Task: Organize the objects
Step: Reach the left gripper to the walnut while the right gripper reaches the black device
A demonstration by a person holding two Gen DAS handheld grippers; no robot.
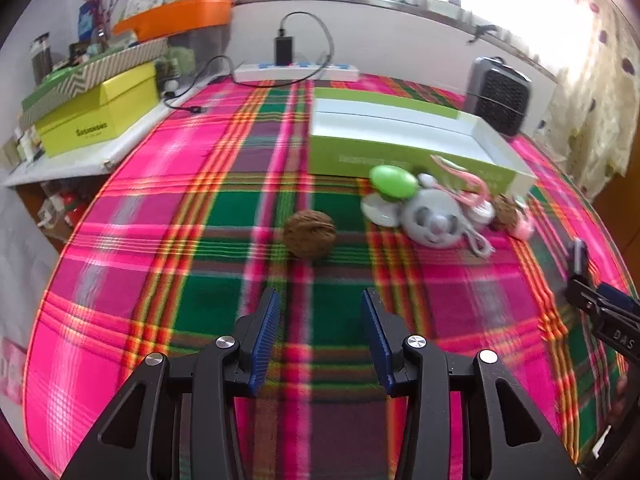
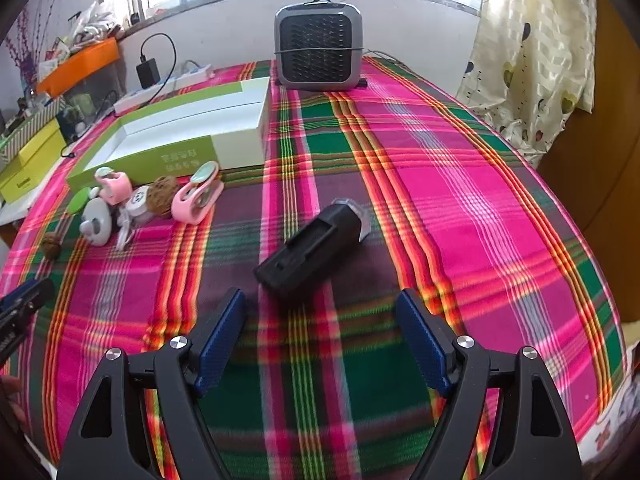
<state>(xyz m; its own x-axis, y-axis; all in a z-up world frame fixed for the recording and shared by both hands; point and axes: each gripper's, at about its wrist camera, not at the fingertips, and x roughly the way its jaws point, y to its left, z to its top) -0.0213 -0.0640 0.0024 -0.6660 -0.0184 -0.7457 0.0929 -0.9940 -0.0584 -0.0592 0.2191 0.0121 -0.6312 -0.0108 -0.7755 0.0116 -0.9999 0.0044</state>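
Note:
A brown walnut (image 1: 309, 233) lies on the plaid cloth just ahead of my open, empty left gripper (image 1: 320, 304); it also shows far left in the right wrist view (image 2: 51, 244). A black flashlight-like device (image 2: 314, 245) lies just ahead of my open, empty right gripper (image 2: 320, 308). An open green and white box (image 1: 404, 140) stands behind; it also shows in the right wrist view (image 2: 192, 132). In front of it lies a cluster: green oval piece (image 1: 393, 182), grey mouse-shaped toy (image 1: 434, 220), second walnut (image 2: 162, 198), pink clips (image 2: 198, 196).
A grey heater (image 2: 319, 46) stands at the back of the table. A white power strip (image 1: 296, 72) with a black charger lies along the wall. Yellow-green boxes (image 1: 96, 116) and an orange tray (image 1: 176, 16) sit on a shelf at the left. A curtain (image 2: 532, 56) hangs at the right.

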